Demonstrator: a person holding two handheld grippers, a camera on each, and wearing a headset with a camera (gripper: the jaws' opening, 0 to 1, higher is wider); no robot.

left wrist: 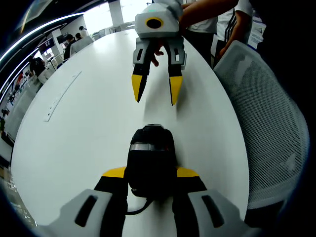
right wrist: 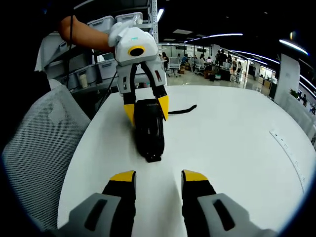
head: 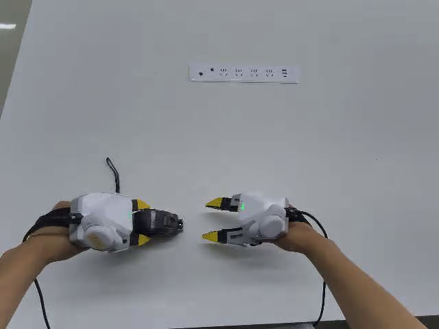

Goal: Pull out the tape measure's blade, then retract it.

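Left gripper [head: 142,221]: my jaws are clamped on the black tape measure [head: 159,221], 1 yellow tip on each side of the case. The case lies on the white worktop [head: 309,151] near its front edge, and its nose sticks out past my fingertips toward the right gripper [head: 212,219]. In the left gripper view the case sits between my 2 jaws, dark and rounded, with a grey band across its top. I can see no blade drawn out of the nose.

Right gripper: jaws spread, nothing between them. It faces the tape measure head-on and stands just clear of the nose, with bare worktop between the 2. In the right gripper view the nose of the case points into the gap between its yellow tips.

A thin black wrist strap [head: 113,173] trails from the back of the case, across the worktop and away from me. A white power strip [head: 243,73] lies flat, well apart, toward the far side of the worktop. A grey mesh chair [left wrist: 266,123] stands beside the worktop edge.
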